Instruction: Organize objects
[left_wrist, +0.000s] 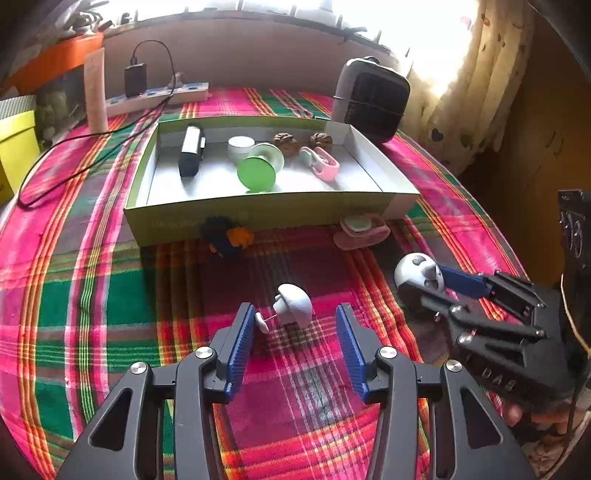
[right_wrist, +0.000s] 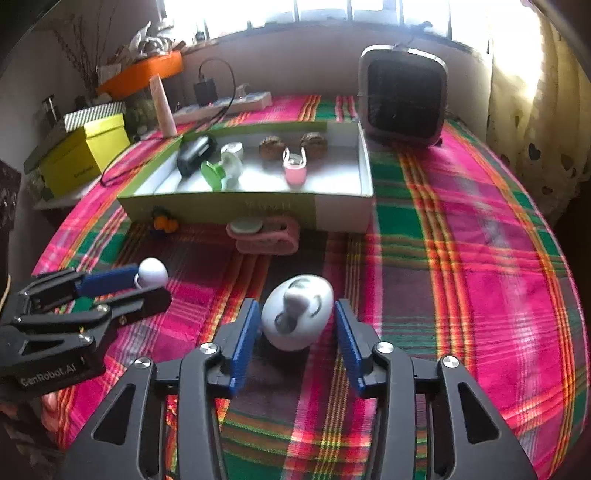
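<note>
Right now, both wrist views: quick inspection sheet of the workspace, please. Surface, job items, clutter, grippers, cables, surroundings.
Surface: plaid tablecloth, pink and green, covers the table.
Job's things: open tray holds a black device, white cup, green spool, two walnuts, pink clip. On the cloth: white mushroom figure, panda egg toy, pink holder, blue-orange toy.
Clutter: heater, yellow box, tube.
Grippers: left gripper open, mushroom figure between its fingers; right gripper open, straddling the panda egg toy.
Cables: power strip with charger, black cord trailing over the cloth.
Surroundings: window, curtain, orange shelf.
</note>
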